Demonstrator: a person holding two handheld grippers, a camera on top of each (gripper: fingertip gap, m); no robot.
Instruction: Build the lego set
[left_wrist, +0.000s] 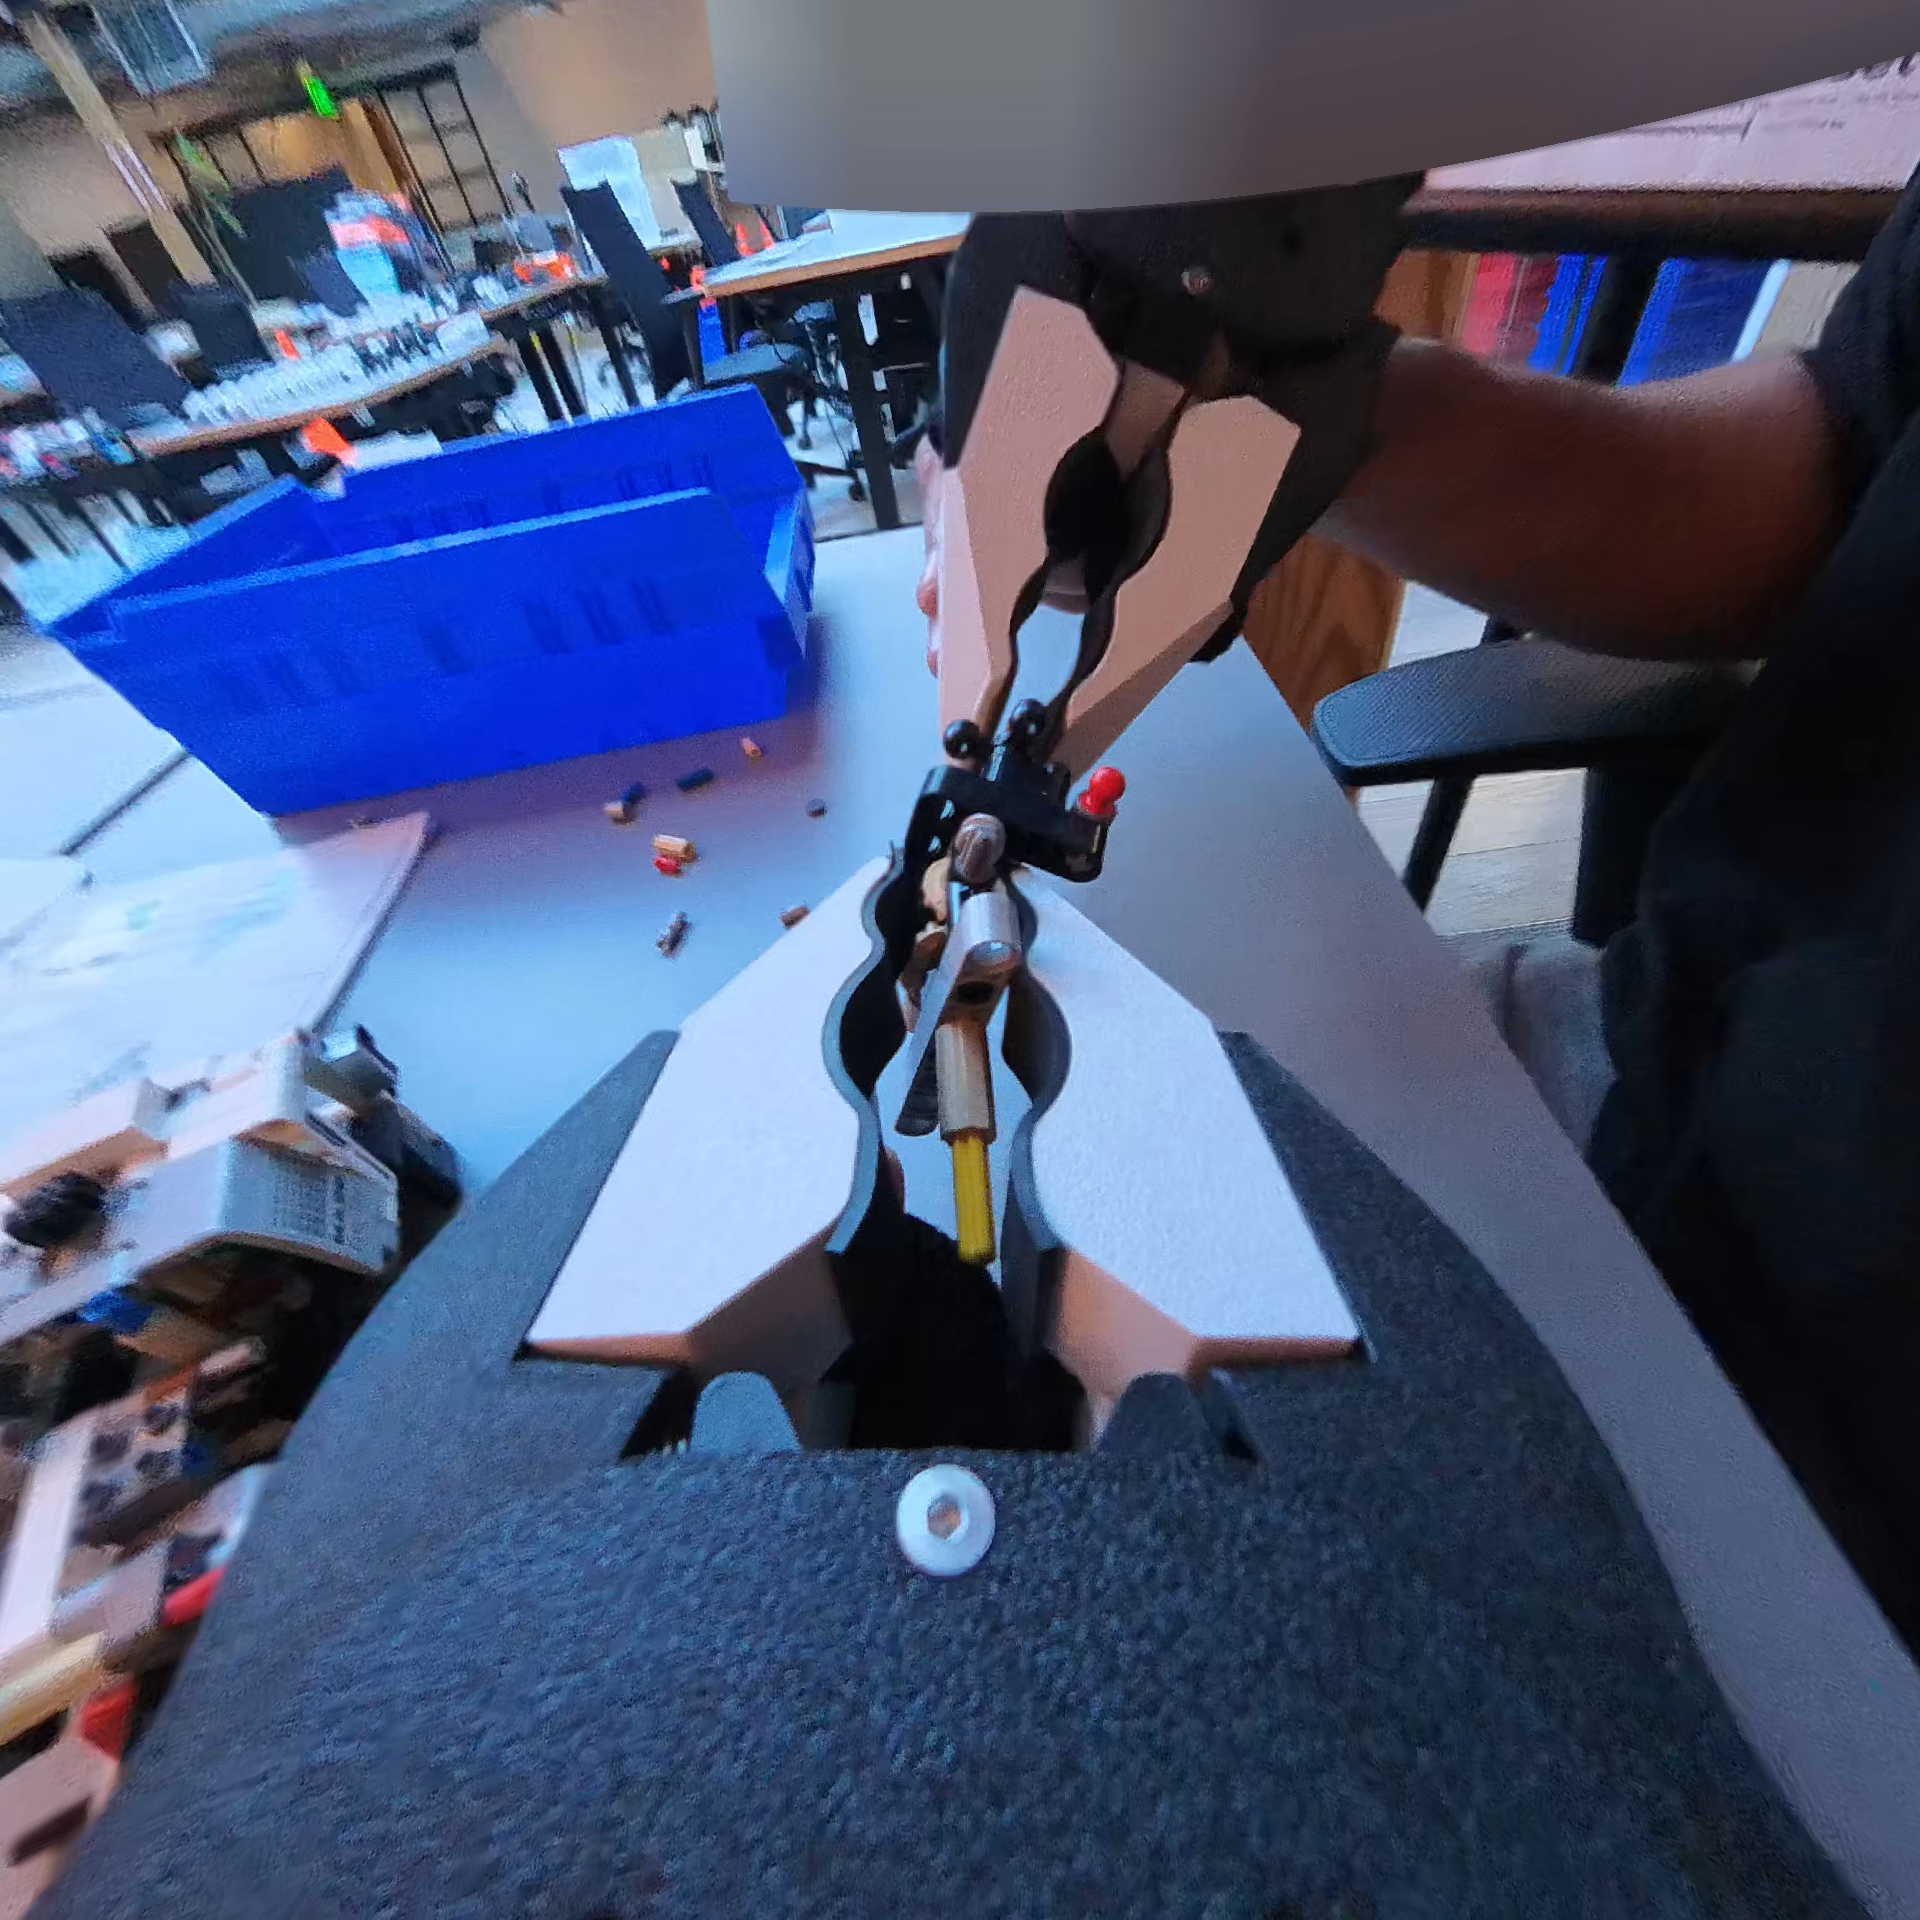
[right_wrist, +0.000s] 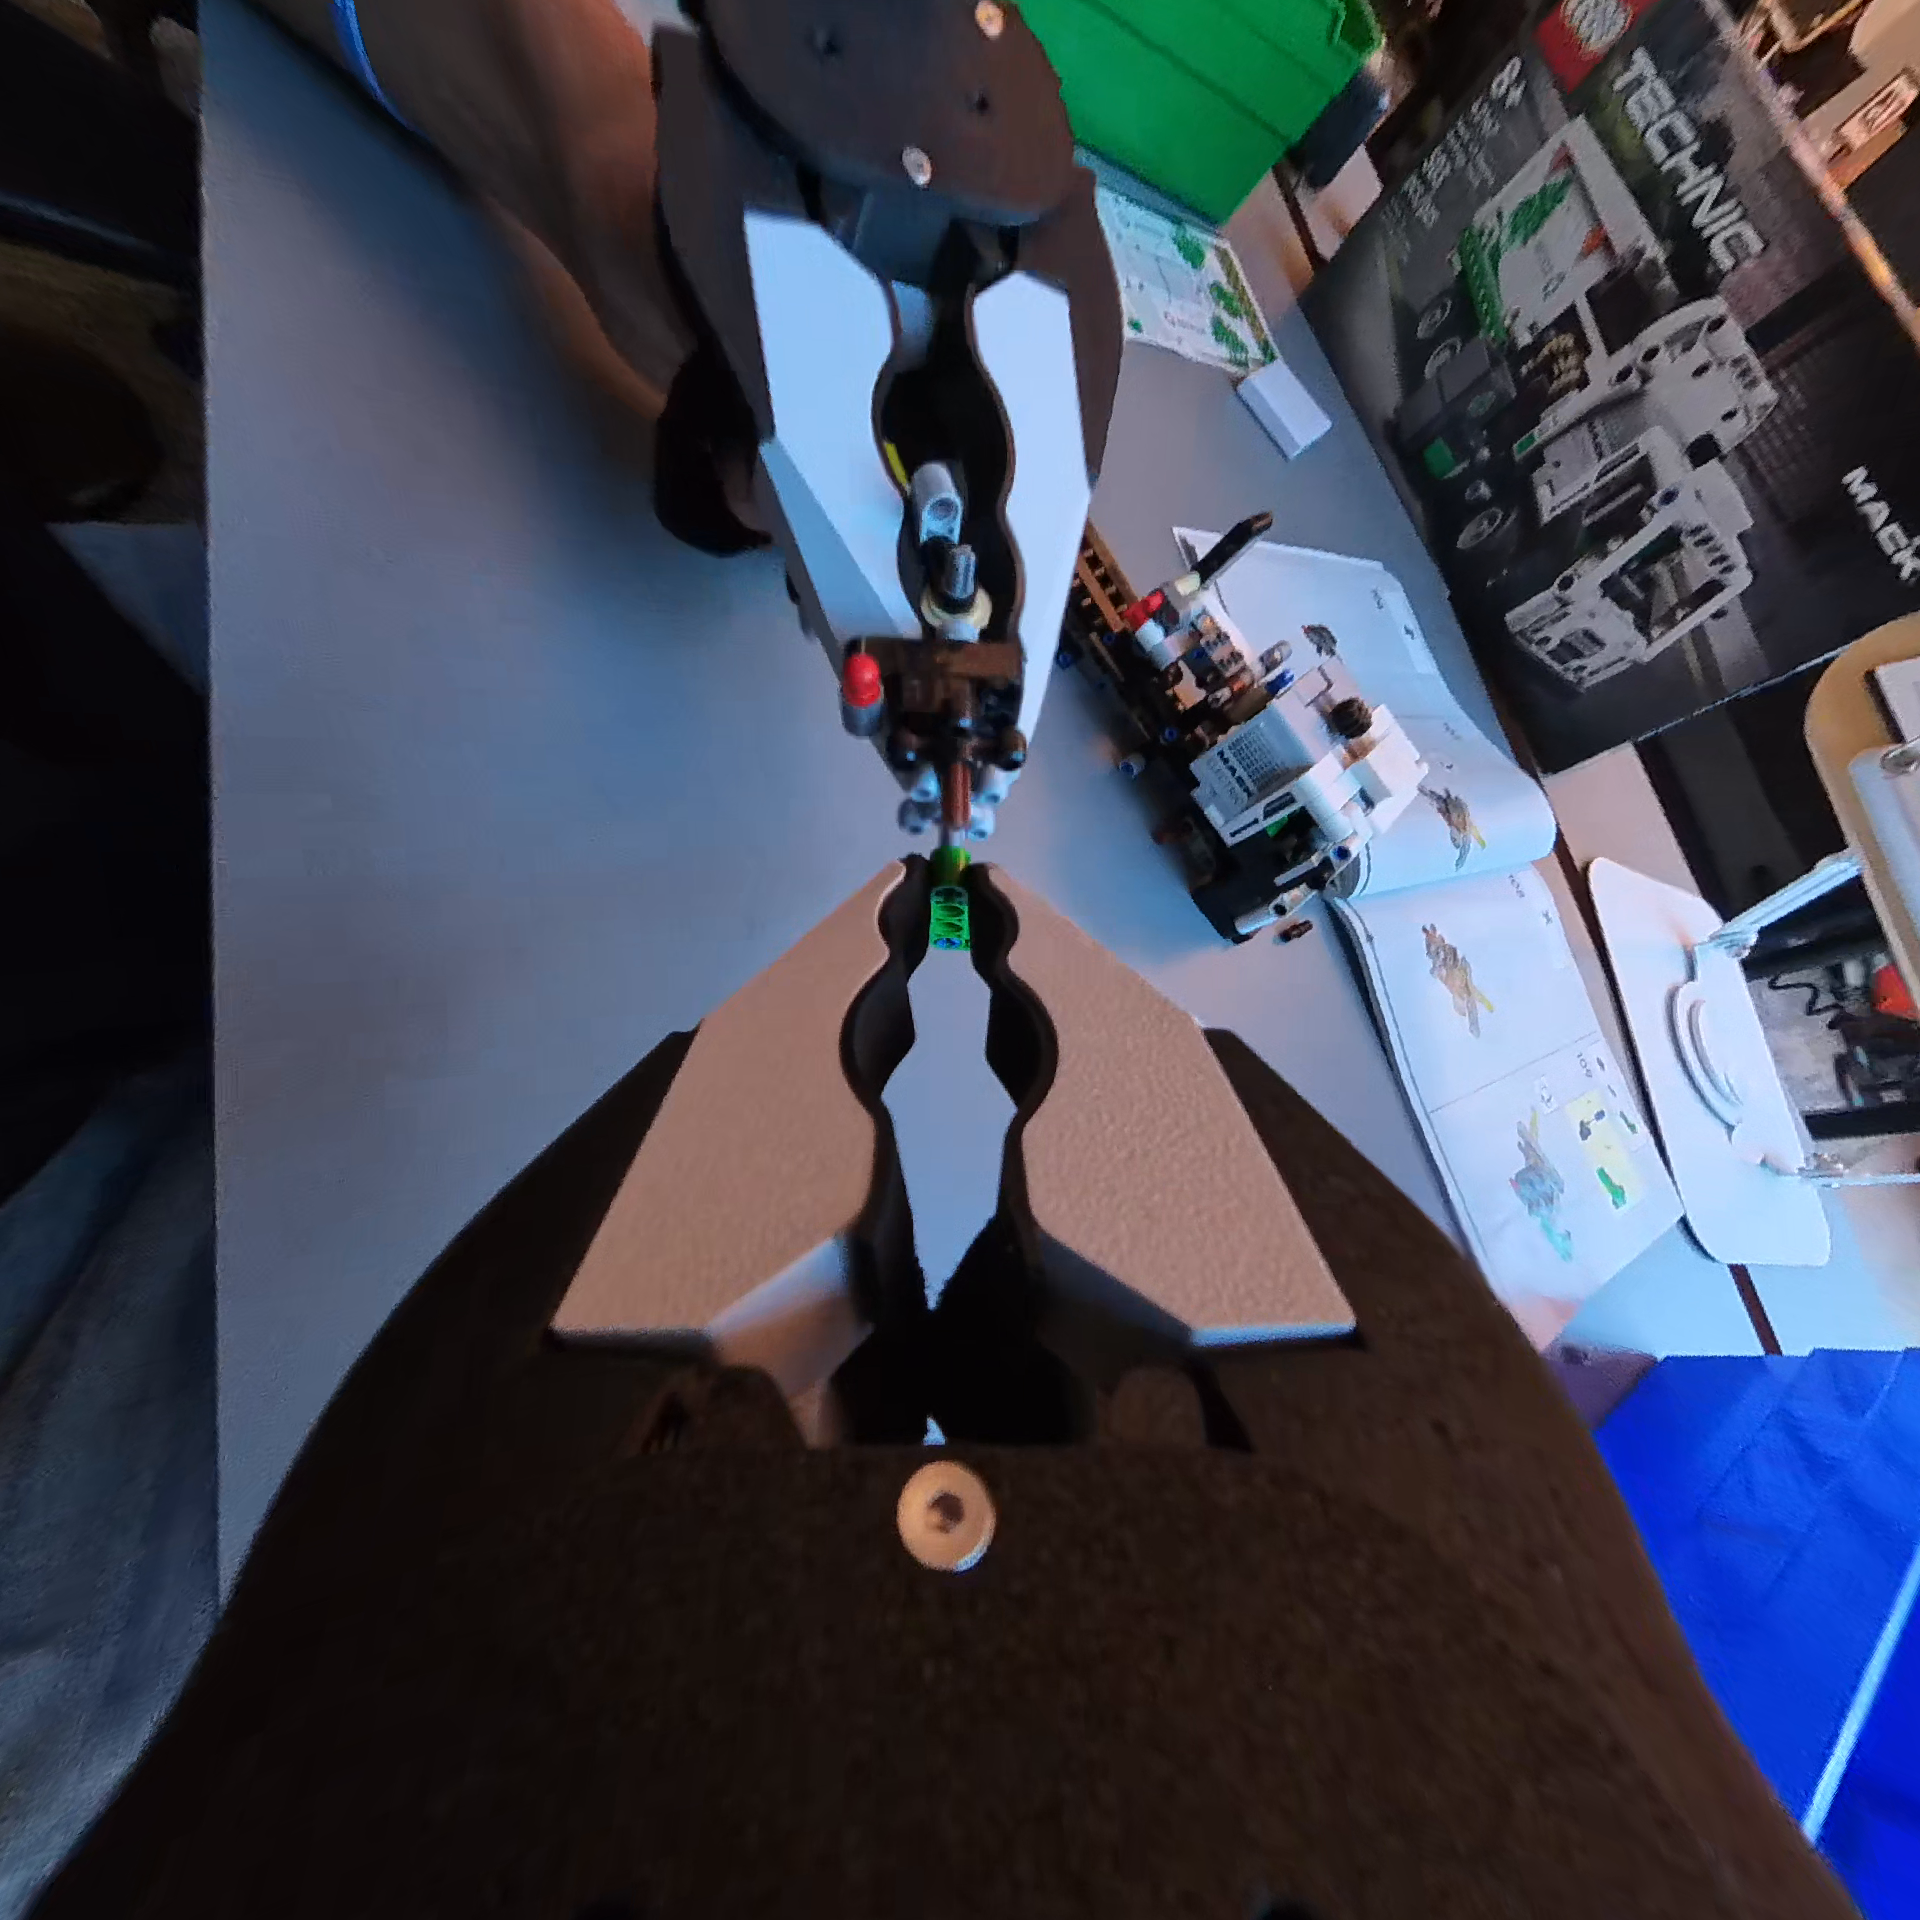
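Observation:
My left gripper (left_wrist: 956, 883) is shut on a small lego sub-assembly (left_wrist: 997, 810): a black block with a red knob (left_wrist: 1101, 790), a grey connector and a tan and yellow axle (left_wrist: 974, 1195) running back between the fingers. My right gripper (right_wrist: 948, 878) is shut on a small green connector (right_wrist: 948, 916) at its tips. The two grippers meet tip to tip above the grey table (right_wrist: 520, 831). The green connector touches a thin axle sticking out of the sub-assembly (right_wrist: 940, 686). The right gripper (left_wrist: 995, 732) comes in from above in the left wrist view, and the green connector is hidden there.
A blue bin (left_wrist: 447, 623) stands at the back left with several loose pieces (left_wrist: 673, 850) before it. A partly built truck model (right_wrist: 1268, 769) rests on an open instruction booklet (right_wrist: 1496, 1039) beside the set's box (right_wrist: 1621, 343). A green bin (right_wrist: 1174, 83) is behind.

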